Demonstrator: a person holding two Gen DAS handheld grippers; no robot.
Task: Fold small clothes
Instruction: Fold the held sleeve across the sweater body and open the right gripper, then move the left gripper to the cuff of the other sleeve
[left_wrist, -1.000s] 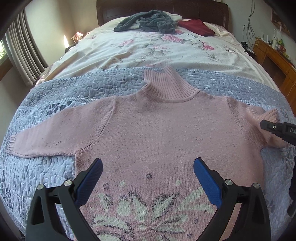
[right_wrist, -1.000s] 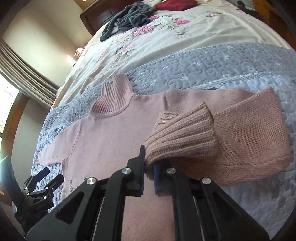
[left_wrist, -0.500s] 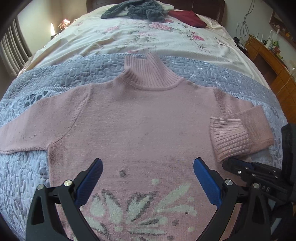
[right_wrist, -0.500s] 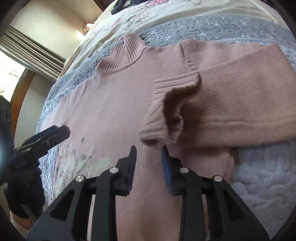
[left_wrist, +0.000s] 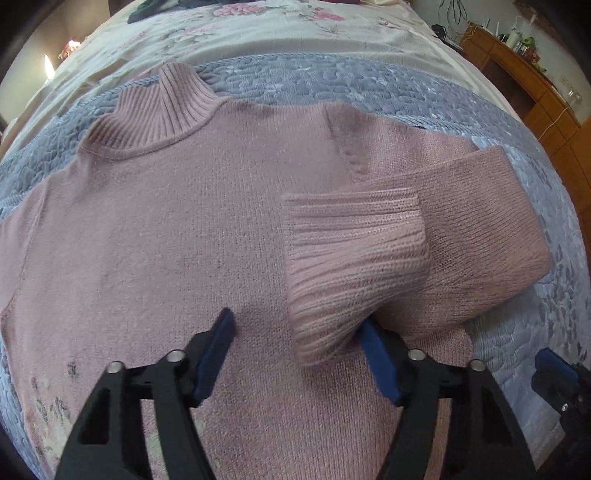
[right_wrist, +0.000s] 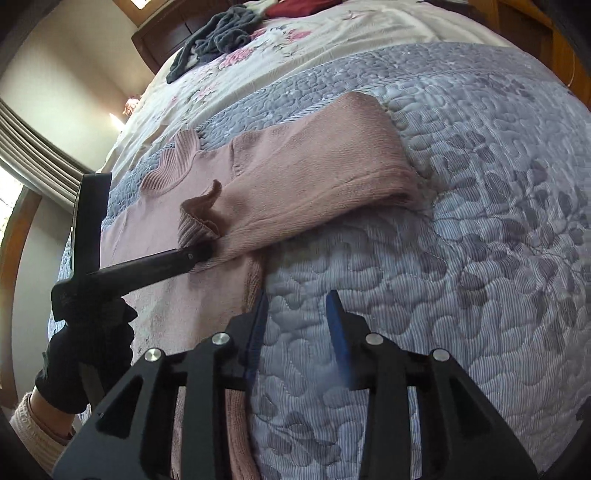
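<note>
On the bed, the open left hand-held gripper (left_wrist: 295, 354) seems to straddle the sweater cuff (left_wrist: 354, 254); pinch gently, then smooth flat.

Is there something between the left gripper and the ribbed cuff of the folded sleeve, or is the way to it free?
Nothing visible is in the way. The left gripper is open and already at the ribbed cuff, whose lower edge hangs between its fingers. The right gripper is open over the grey quilt, off to the side.

Bare quilt (right_wrist: 480, 240) right of sweater (right_wrist: 314, 177)
</note>
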